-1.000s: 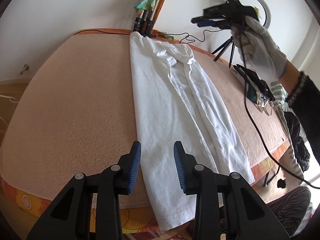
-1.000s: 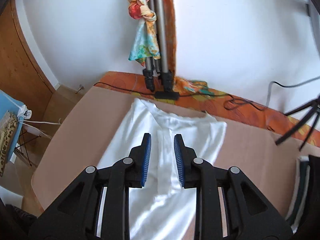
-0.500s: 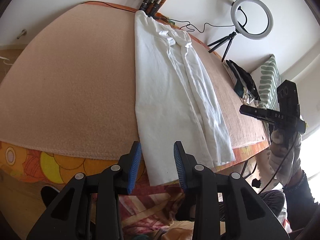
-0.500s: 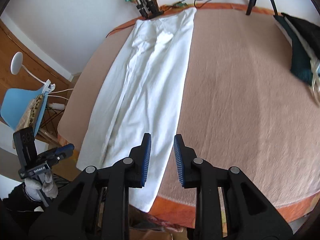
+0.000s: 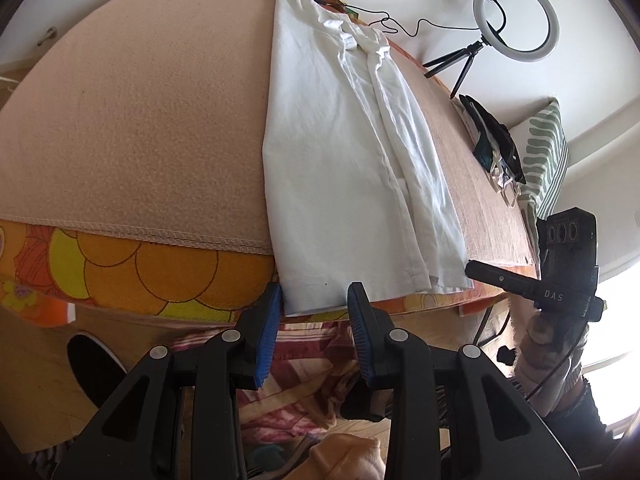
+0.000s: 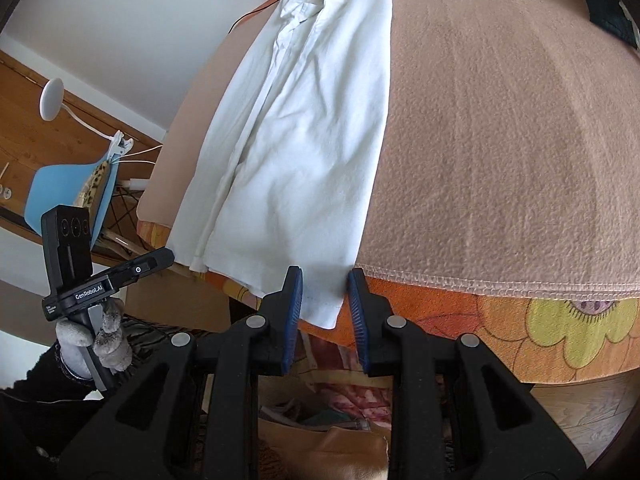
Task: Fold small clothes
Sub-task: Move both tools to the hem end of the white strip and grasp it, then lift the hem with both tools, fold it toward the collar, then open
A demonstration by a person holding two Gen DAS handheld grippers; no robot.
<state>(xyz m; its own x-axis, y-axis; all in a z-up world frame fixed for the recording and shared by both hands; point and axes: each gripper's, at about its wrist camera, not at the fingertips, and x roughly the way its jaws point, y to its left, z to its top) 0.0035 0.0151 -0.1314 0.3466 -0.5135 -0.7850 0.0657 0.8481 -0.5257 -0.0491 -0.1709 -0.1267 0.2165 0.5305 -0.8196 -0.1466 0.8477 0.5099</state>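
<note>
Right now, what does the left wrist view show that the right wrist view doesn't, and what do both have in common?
Only the left wrist view shows the ring light on its tripod and the green striped pillow. Only the right wrist view shows the blue chair and white clip lamp. Both show the white shirt on the peach blanket, hem over the near edge, with each gripper's jaws open near a hem corner: left gripper, right gripper.
</note>
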